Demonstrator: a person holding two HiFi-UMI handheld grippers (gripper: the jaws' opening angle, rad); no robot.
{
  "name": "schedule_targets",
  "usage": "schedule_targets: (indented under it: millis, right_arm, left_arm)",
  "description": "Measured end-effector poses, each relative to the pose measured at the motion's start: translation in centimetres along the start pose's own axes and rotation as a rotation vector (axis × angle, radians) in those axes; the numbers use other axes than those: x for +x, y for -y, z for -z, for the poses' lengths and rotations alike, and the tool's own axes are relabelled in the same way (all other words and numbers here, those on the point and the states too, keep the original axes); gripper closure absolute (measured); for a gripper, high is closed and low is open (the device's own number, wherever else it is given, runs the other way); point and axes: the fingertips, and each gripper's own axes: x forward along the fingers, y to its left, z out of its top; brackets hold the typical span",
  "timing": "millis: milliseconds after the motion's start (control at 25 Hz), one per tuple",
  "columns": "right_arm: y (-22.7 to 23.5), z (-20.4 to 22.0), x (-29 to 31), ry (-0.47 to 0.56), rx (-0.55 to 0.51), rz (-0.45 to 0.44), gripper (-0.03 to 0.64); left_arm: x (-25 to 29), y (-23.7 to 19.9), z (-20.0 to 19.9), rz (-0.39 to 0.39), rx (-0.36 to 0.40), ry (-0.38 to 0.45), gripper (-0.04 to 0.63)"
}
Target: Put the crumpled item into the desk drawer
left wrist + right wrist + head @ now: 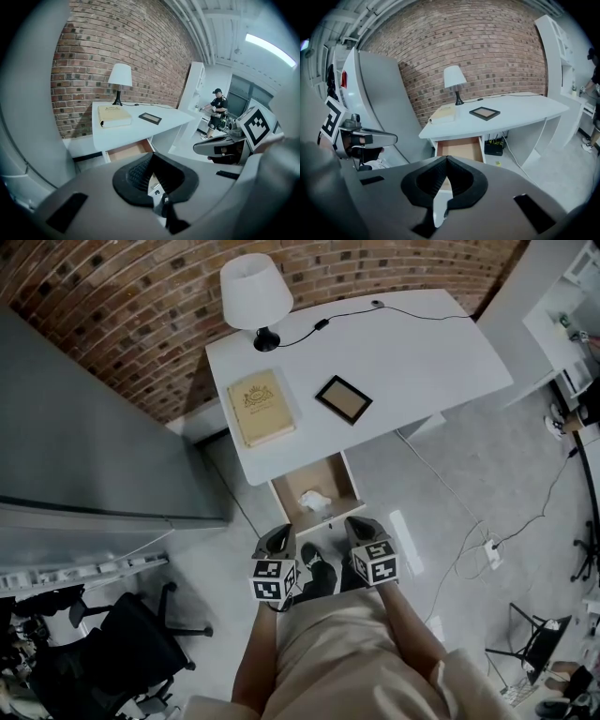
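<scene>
In the head view, the left claw [279, 537] and the right claw [360, 526] were held side by side, low in front of the person. Just ahead of both claws, the desk drawer [351, 486] was seen pulled open under the white table [412, 352]. The crumpled item [315, 500], white, was seen lying inside the drawer, apart from either claw. Farther ahead, a book [262, 407], a picture frame [343, 398] and a lamp [255, 292] were carried on the table.

In the left gripper view, the left claw's jaws were seen pressed together with nothing between them. The open drawer was seen ahead and slightly to the left, and the right claw appeared off to the right.

In the right gripper view, the right claw's jaws were likewise seen closed and empty. The drawer's brown inside was seen straight ahead, just beyond the jaw tips, and the left claw was visible off to the left.
</scene>
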Motion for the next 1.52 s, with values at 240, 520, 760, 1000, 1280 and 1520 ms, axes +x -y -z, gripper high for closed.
schedule_targets:
  millis: [240,520,760,1000,1280,1520]
  right_arm:
    - [0.5,0.4,-0.5,0.002,0.028,0.003,0.591]
    - [0.5,0.5,-0.7,0.001,0.025,-0.001,0.591]
    - [0.5,0.5,-1.0,0.006,0.023,-0.003,0.591]
    - [0.4,0.6,-0.9,0.004,0.017,-0.006,0.591]
    - [0.2,0.7,-1.1,-0.001,0.003,-0.007,0.591]
    - [0.0,0.7,-1.0,-0.002,-0.005,-0.012,0.592]
  left_arm:
    - [-0.2,0.4,0.5,0.000,0.008,-0.006,0.578]
    - [-0.1,0.6,0.7,0.004,0.019,-0.008,0.578]
    - [-0.1,1.0,0.7,0.007,0.027,-0.008,0.578]
    - [0.0,1.1,0.7,0.010,0.030,-0.010,0.578]
    - [-0.1,1.5,0.6,0.023,0.045,-0.010,0.578]
    - [-0.1,1.7,0.6,0.034,0.048,-0.007,0.578]
